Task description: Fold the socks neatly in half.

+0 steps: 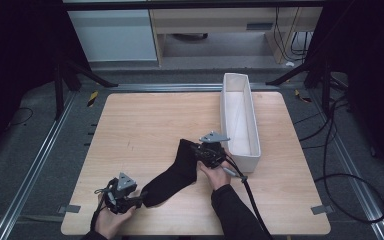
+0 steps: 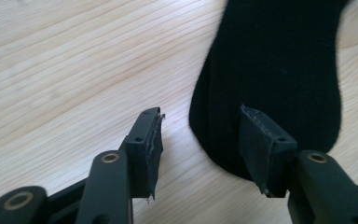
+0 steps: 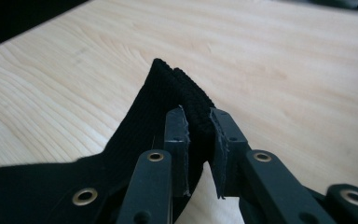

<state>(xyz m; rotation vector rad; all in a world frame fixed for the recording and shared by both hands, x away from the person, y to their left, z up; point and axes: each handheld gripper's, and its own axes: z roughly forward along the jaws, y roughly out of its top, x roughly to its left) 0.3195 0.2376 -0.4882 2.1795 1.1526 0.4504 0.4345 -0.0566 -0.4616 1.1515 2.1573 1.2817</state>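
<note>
Pinching the cuff of a black knitted sock (image 3: 168,98) in the right gripper (image 3: 198,121), toe beside the wide-open left gripper (image 2: 200,135), pale wooden table (image 1: 145,120).

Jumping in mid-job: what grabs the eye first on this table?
A black sock lies across the near middle of the wooden table. The right tongs pinch its cuff edge, lifting it, while the left tongs stand open at its toe. A long white bin sits on the right side.
</note>
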